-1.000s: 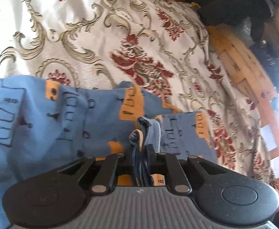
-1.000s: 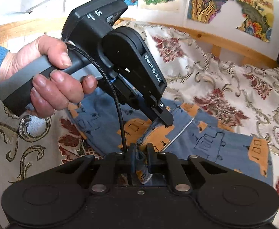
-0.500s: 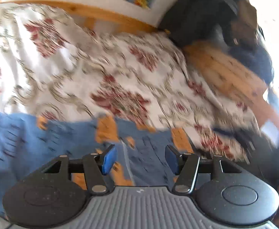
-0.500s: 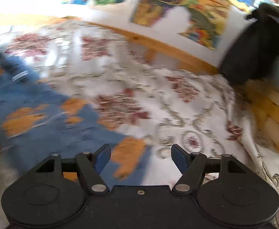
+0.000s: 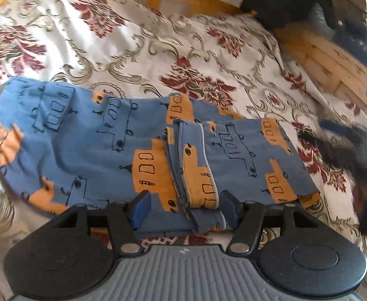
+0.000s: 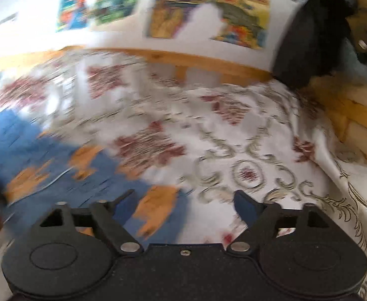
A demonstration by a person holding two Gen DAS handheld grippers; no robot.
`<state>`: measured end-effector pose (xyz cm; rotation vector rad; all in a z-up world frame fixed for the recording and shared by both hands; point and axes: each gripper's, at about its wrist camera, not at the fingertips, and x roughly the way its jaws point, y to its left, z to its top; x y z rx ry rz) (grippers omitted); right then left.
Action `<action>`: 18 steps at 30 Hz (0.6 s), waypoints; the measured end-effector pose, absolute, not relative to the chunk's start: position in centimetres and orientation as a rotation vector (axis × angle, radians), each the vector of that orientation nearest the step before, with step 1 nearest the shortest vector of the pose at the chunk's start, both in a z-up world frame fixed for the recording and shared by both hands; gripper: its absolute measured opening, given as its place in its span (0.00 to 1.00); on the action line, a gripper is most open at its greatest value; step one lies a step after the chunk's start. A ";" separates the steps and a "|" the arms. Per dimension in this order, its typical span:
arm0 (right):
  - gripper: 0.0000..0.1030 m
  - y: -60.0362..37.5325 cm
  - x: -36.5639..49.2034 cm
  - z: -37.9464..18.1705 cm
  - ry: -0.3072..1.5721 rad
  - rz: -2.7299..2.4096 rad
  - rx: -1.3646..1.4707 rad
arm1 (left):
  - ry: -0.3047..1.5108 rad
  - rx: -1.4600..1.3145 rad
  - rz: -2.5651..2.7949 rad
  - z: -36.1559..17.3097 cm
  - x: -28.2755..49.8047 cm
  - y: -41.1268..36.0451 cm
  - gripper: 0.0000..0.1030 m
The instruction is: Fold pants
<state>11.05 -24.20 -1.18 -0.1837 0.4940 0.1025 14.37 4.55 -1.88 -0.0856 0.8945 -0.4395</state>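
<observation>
Pants (image 5: 143,148) flat on bedspread (image 5: 138,40), long axis left-right across left wrist view, one end folded back over the middle, doubled hem edge (image 5: 191,165) pointing at the camera. Left gripper (image 5: 183,207) spread wide, holding nothing, hem edge lying just ahead between the pads; nearer arm for a regrip. Right gripper (image 6: 184,204) also spread, empty, over bare bedspread with pants off to its left; view motion-blurred. Soft knit, blue with orange vehicle print. Bedspread slick, floral. Wooden frame (image 5: 334,62) beyond.
</observation>
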 end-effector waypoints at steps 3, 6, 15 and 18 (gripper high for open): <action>0.87 -21.9 9.4 -3.6 0.618 0.120 -0.349 | 0.906 -0.080 -0.366 -3.1 14.2 4.4 0.68; 0.87 -22.2 8.5 -3.5 0.649 0.075 -0.376 | 0.902 -0.094 -0.333 -2.5 13.7 4.3 0.68; 0.99 -24.2 6.2 -1.3 0.488 0.045 -0.226 | 0.772 -0.197 -0.123 -0.2 10.1 8.1 0.90; 0.99 -23.1 6.8 -1.6 0.483 0.090 -0.190 | 0.665 -0.197 0.040 0.7 10.4 10.9 0.91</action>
